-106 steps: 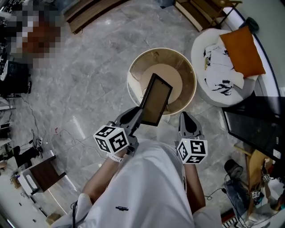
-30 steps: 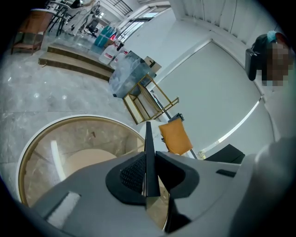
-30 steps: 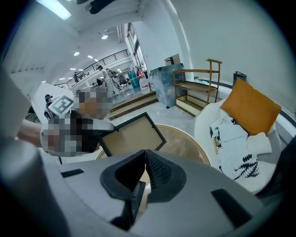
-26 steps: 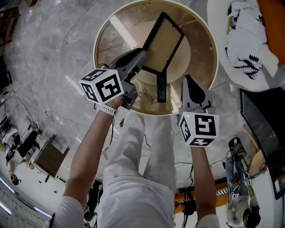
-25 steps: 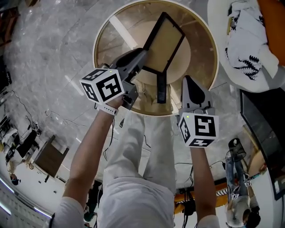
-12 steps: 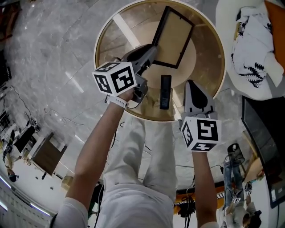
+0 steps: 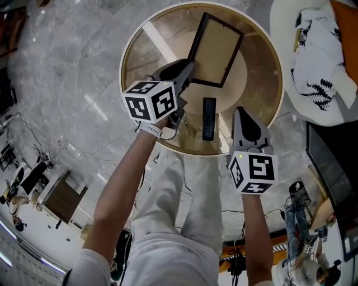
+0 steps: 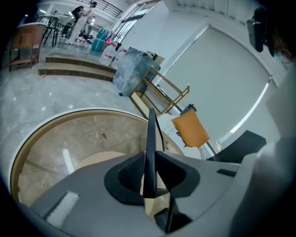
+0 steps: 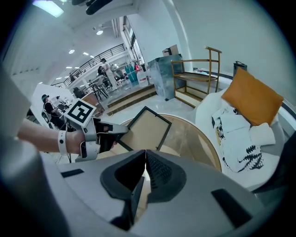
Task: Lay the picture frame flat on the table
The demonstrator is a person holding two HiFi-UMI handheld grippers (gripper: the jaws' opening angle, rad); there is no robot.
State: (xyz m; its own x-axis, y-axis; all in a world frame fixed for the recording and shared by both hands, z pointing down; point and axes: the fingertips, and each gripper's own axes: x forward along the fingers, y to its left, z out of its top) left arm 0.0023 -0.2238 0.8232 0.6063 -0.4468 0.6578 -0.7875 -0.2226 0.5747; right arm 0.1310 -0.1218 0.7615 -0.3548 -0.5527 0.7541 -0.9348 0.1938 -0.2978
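One corner of the black picture frame [image 7: 215, 50] is clamped in the jaws of the left gripper [image 7: 187, 70], held over the middle of the round desk [image 7: 257, 84]. The right gripper [image 7: 241, 111], jaws pressed together and empty, hovers at the desk's near edge, where a black remote [image 7: 208, 118] lies.

Light: bright, even, daylight-white; ceiling lamp [image 9: 46, 7] at 11 o'clock, right gripper view.
Glare: pale streak across table [image 7: 158, 42]; sheen on floor [image 7: 61, 72].
Shadows: faint, soft.
Distortion: gripper views fisheye, rims black.
Focus: near foreground soft there; head view crisp.
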